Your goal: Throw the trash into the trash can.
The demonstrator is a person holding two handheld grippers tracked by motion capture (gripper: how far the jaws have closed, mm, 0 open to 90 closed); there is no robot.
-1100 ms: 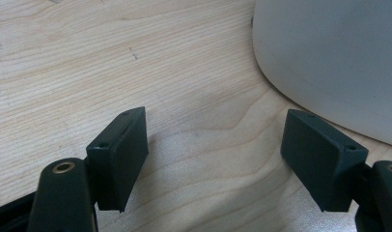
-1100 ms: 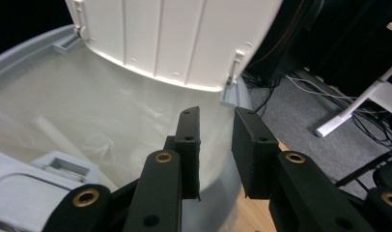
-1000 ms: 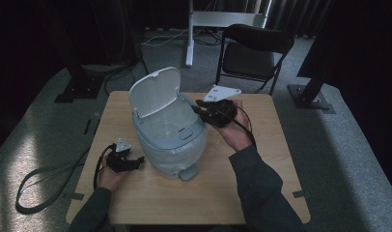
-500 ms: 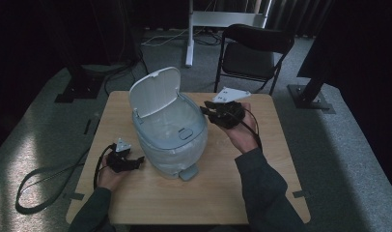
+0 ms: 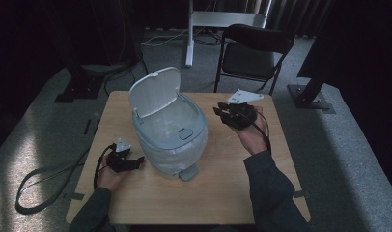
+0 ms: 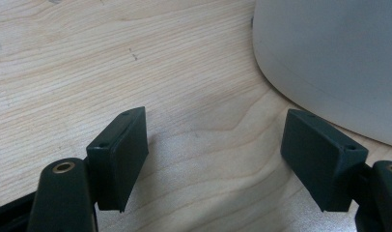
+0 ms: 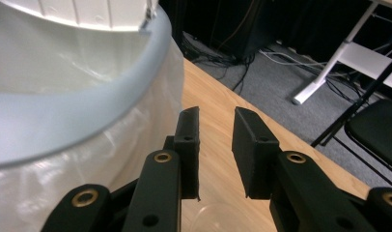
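Right gripper [image 5: 222, 112], jaws narrowly parted and empty, at the bin's [image 5: 171, 140] 3 o'clock; it should approach the liner [image 7: 136, 140] level, gripping plastic only.

bin [image 5: 167, 140]: smooth plastic | table [image 5: 232, 193]: matt wood | liner [image 7: 136, 125]: glossy film

pale blue-grey bin [image 5: 171, 140], white lid [image 5: 153, 92], black grippers, light wood table [image 5: 218, 193].
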